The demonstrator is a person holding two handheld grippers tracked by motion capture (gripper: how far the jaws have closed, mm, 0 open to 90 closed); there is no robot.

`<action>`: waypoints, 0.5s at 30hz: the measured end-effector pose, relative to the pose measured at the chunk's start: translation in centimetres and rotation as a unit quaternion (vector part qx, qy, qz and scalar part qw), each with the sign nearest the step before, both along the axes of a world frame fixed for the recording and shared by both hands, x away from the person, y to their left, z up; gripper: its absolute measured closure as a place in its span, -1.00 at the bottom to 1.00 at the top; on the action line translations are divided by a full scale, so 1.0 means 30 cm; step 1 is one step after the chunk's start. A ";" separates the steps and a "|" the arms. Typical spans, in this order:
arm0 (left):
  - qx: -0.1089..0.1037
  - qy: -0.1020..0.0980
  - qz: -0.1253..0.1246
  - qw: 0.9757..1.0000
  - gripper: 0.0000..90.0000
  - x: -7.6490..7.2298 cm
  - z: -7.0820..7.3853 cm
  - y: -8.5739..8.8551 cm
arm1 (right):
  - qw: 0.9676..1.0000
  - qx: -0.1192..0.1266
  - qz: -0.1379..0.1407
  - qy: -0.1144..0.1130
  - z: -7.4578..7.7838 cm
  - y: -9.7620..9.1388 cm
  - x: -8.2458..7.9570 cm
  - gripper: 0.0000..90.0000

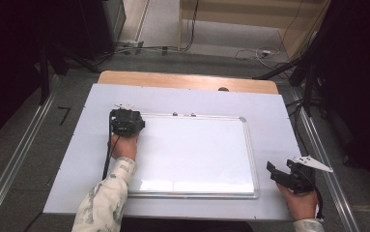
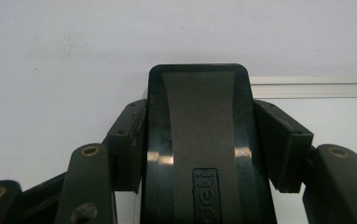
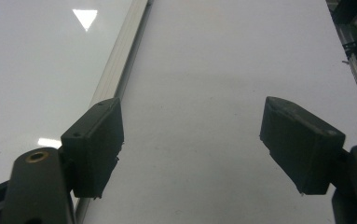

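Note:
A white-surfaced whiteboard with a silver frame lies flat in the middle of the table. My left gripper sits at its top-left corner, shut on a black board eraser that stands between the two pads. In the left gripper view the eraser's rounded end points toward the board's frame. My right gripper rests to the right of the board near the table's front edge. Its jaws stand open with nothing between them, and the board's frame runs along their left.
A white sheet covers the table, with a strip of bare wood at the far edge. Two small dark items sit on the board's top frame. Metal rails flank the table; cables lie on the floor beyond.

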State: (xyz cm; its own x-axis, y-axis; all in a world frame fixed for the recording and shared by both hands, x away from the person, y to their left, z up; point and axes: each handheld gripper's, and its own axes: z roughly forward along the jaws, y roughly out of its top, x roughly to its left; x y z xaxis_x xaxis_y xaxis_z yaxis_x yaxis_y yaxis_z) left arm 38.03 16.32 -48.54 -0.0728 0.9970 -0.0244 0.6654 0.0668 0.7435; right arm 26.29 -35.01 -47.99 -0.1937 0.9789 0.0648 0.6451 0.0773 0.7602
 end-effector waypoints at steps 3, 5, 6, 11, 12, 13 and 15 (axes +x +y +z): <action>0.003 0.005 -0.004 1.000 -0.09 0.003 -0.008 -0.004 | 1.000 0.000 -0.001 0.000 0.000 -0.001 0.001 -0.55; 0.006 0.005 -0.004 1.000 -0.09 0.004 -0.011 -0.007 | 1.000 0.000 -0.001 0.000 0.000 -0.001 0.001 -0.55; 0.007 0.004 -0.004 1.000 -0.09 0.005 -0.011 -0.008 | 1.000 -0.001 -0.001 0.000 0.000 -0.001 0.001 -0.55; 0.006 0.004 -0.005 1.000 -0.09 0.004 -0.011 -0.007 | 1.000 0.000 -0.001 0.000 -0.001 0.000 0.000 -0.55; 0.005 0.004 -0.005 1.000 -0.09 0.004 -0.011 -0.006 | 1.000 0.000 0.000 0.000 -0.001 0.000 0.000 -0.55; 0.003 0.004 -0.005 1.000 -0.09 0.004 -0.010 -0.004 | 1.000 0.000 0.000 0.000 0.000 0.000 0.000 -0.55; -0.004 0.001 -0.008 1.000 -0.11 0.002 -0.008 -0.001 | 1.000 0.000 0.000 0.000 0.000 0.000 0.000 -0.55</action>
